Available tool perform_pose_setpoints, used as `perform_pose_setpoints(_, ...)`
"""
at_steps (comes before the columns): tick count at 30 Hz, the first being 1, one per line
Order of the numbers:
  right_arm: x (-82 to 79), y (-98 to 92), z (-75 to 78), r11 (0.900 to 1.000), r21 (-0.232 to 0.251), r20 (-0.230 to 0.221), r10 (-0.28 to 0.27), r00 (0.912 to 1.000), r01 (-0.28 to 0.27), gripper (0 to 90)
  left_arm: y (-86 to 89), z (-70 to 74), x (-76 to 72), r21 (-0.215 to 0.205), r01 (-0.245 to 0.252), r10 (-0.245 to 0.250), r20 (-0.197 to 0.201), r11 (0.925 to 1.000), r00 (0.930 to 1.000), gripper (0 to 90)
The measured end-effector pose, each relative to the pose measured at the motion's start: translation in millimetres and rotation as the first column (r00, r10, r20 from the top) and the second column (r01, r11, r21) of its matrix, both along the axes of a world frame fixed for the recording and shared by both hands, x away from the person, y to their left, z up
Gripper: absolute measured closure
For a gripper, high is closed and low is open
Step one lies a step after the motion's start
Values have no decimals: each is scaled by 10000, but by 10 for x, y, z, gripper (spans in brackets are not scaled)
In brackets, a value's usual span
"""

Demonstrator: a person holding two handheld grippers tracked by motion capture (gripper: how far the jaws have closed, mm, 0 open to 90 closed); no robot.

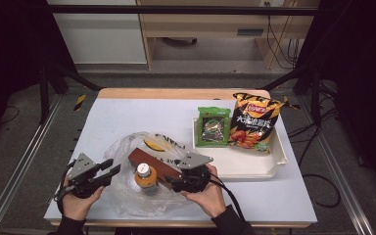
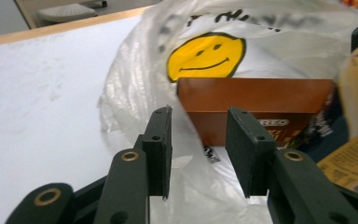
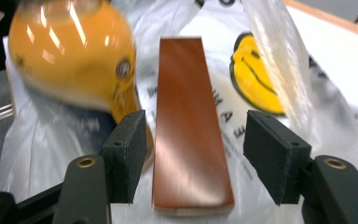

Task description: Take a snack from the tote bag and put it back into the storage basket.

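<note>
A clear plastic bag (image 1: pixel 119 149) with a yellow smiley face (image 2: pixel 205 56) lies crumpled at the table's front middle. On it rests a long brown box (image 1: pixel 149 161), and an orange juice bottle (image 1: pixel 145 177) stands upright against the box's near side. My left gripper (image 1: pixel 111 166) hovers at the bag's left edge with its jaws open, pointing at the box (image 2: pixel 256 100); bag film shows behind its pads without being pinched. My right gripper (image 1: pixel 169 182) is open at the box's right end. In the right gripper view the box (image 3: pixel 186 93) runs between the jaws with a gap on the right, and the bottle (image 3: pixel 70 51) is just left.
A white tray (image 1: pixel 254 172) sits at the right of the table, holding a green snack packet (image 1: pixel 213 126) and a black-and-orange chips bag (image 1: pixel 254 122). Bare white table (image 1: pixel 127 112) stretches behind the bag and to its left.
</note>
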State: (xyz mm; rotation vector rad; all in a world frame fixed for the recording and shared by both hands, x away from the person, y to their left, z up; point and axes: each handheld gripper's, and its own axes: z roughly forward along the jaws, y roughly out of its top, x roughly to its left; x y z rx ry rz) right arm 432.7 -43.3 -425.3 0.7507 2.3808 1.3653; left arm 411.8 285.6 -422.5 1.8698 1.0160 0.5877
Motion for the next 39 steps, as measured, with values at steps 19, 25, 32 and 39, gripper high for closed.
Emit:
perform_pose_setpoints(19,307,391,-310,9898,-1407,-1320,21,9913,-209,410,24,-543,147,798,-63,160,-1215,9968,9925,630)
perform_pose_setpoints(25,311,403,-328,9907,-1349,-1199,35,9928,-198,436,15,-566,156,954,-59,181,-1271,9954,9917,628)
perform_pose_setpoints(32,313,343,-263,9910,-1316,-1031,98,9946,-234,437,9,-580,168,1098,-29,173,-1304,9939,9913,628)
perform_pose_setpoints(39,255,305,-138,9935,-854,-740,690,9949,-753,437,-2,-573,159,1091,-83,217,-1224,9940,9922,630)
